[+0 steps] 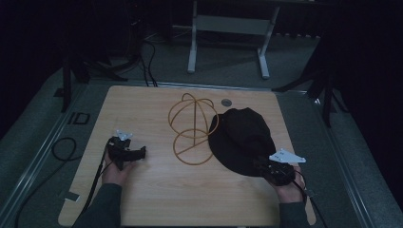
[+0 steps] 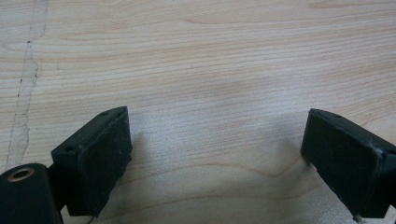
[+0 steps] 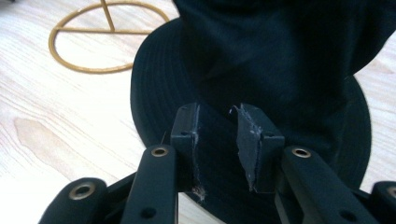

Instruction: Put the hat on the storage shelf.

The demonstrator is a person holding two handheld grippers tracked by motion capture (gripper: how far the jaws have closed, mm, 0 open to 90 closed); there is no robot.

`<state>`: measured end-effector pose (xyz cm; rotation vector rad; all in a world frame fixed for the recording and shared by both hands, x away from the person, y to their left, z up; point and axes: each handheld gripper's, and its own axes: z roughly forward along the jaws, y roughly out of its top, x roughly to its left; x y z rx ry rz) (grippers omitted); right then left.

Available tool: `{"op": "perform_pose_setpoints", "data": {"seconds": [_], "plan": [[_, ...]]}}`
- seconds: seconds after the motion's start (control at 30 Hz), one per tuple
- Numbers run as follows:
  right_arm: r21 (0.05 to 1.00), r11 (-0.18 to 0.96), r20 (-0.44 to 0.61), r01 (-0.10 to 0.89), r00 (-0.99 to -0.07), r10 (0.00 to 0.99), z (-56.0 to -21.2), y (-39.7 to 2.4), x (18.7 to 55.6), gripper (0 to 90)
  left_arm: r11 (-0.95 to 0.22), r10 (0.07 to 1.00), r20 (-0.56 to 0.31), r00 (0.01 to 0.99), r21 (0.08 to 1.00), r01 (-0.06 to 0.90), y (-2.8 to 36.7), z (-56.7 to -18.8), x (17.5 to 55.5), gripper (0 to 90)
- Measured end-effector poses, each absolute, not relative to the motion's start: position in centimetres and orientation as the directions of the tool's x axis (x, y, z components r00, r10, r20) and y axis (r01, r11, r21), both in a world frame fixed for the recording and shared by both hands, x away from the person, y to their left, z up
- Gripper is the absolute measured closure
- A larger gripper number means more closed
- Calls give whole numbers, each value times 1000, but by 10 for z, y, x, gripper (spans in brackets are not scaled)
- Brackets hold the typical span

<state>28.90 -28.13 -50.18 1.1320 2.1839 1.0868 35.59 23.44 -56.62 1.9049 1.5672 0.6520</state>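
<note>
Right gripper [image 3: 215, 135] at the near brim of the black hat [image 1: 240, 137], left gripper [image 1: 127, 153] idle on the table [image 1: 157, 199].

From my remote seat I read the hat lying on the table's right half, its left edge just beside the gold wire stand [image 1: 192, 129]. My right jaws sit a narrow gap apart over the brim — the pads do not press the fabric, so the hold is released. The left jaws gape wide over bare wood — nothing between them.

The hat [image 3: 280, 60] is matt black cloth, the stand [image 1: 192, 129] thin brass-coloured wire, the table [image 1: 157, 194] pale grained wood.
</note>
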Motion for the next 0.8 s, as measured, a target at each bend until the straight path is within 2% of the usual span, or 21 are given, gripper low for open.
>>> {"op": "perform_pose_setpoints", "data": {"seconds": [0.27,0.33,0.37,0.5,0.8], "plan": [[809,347,-54,474,-527,848,-489,-283,291,568,-140,982,7,190,703,697,234,-566,356,89],[811,341,-68,476,-502,862,-487,-285,292,491,-141,982,7,191,703,697,234,-566,356,89],[811,341,-68,476,-502,862,-487,-285,292,491,-141,981,8,191,703,697,234,-566,356,89],[812,338,-83,476,-478,875,-482,-289,294,390,-142,981,7,192,702,698,234,-566,356,89],[798,344,-76,495,-483,872,-482,-291,301,332,-143,981,8,194,702,698,234,-566,356,90]]}}
